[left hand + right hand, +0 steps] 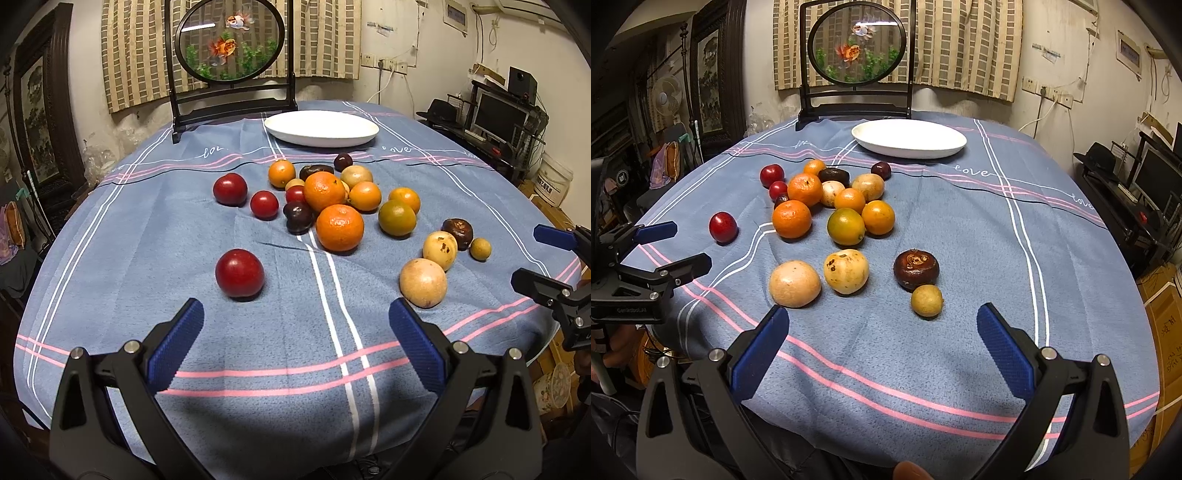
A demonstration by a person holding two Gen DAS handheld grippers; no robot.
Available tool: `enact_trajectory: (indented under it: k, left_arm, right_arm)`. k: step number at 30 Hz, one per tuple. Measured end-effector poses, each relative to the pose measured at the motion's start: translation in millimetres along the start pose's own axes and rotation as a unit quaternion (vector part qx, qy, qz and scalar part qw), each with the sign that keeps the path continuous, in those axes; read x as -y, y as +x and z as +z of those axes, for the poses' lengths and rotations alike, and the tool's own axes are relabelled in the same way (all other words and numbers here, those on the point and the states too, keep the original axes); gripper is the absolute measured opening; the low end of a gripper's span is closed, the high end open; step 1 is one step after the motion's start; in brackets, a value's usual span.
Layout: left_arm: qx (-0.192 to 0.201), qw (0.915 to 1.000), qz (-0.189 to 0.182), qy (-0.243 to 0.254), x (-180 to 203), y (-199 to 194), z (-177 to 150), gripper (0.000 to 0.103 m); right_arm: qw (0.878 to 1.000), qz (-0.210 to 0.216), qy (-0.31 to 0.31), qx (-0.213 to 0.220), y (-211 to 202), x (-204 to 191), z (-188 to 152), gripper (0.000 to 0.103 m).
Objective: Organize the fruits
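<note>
Fruit lies loose on the bench [110, 258], none of it on the white plate [321, 127], which sits at 12 o'clock by the far edge, in front of a round goldfish screen [231, 40]. The left tool [295, 317] hovers low over the blue cloth with its blue pads spread wide and nothing between them. A red plum [239, 273] rests just beyond its left pad, at about 11 o'clock; a pale round fruit [423, 282] sits just off its right pad at 1 o'clock. The right tool [882, 323] is likewise held apart and empty. Ahead of it, at 12 o'clock, lie a yellow spotted fruit [846, 271], a dark brown fruit [916, 268] and, touching that, a small tan one [926, 301], possibly a longan. Farther back the main cluster of oranges [340, 227], a green-tinged citrus [397, 218], smaller red plums [264, 205] and dark plums [297, 216] sits mid-bench, several touching. Each tool shows at the edge of the other's view.
</note>
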State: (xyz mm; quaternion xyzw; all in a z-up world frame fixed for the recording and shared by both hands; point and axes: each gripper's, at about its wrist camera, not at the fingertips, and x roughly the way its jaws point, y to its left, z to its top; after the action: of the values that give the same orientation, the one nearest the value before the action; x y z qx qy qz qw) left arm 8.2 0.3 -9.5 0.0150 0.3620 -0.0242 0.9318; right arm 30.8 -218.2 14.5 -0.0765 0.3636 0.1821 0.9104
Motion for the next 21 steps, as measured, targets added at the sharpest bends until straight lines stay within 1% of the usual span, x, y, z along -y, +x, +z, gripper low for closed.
enact_trajectory:
  k: [4, 8, 12, 15, 16, 17, 19, 20, 21]
  left_arm:
    - [0.000, 1.0000, -0.005, -0.002, -1.7, 2.2, -0.1, 0.101]
    - [0.009, 0.9997, -0.020, 0.005, 1.1, 2.1, -2.8, 0.101]
    - [0.020, 0.9975, -0.058, 0.034, 14.6, 0.8, -7.6, 0.101]
    - [0.030, 0.9938, -0.088, 0.061, 26.4, -0.5, -10.5, 0.101]
    - [0.034, 0.9927, -0.095, 0.065, 29.1, -0.3, -10.6, 0.101]
    - [0.037, 0.9920, -0.101, 0.067, 30.3, 0.3, -10.5, 0.101]
    - [0.040, 0.9906, -0.110, 0.070, 33.4, 3.3, -8.4, 0.097]
    - [0.038, 0.9901, -0.114, 0.073, 35.9, 6.6, -6.6, 0.095]
    - [0.033, 0.9897, -0.117, 0.076, 38.3, 10.6, -4.8, 0.089]
  right_arm:
    - [1.000, 0.000, 0.003, 0.002, 2.9, 3.1, -0.4, 0.102]
    - [1.000, 0.012, 0.015, -0.002, 9.4, 9.9, -1.8, 0.102]
    - [0.999, 0.014, 0.032, -0.011, 21.1, 19.2, -1.6, 0.102]
    - [0.999, 0.017, 0.047, -0.021, 32.6, 28.9, -2.2, 0.102]
    - [0.998, 0.017, 0.050, -0.023, 35.5, 31.5, -2.0, 0.095]
    - [0.998, 0.015, 0.051, -0.025, 39.5, 34.5, -1.5, 0.086]
    - [0.998, 0.013, 0.049, -0.027, 44.5, 36.5, -1.2, 0.078]
    - [0.998, 0.011, 0.048, -0.029, 47.4, 37.9, -1.0, 0.077]
    - [0.998, 0.009, 0.047, -0.032, 50.6, 39.0, -0.9, 0.076]
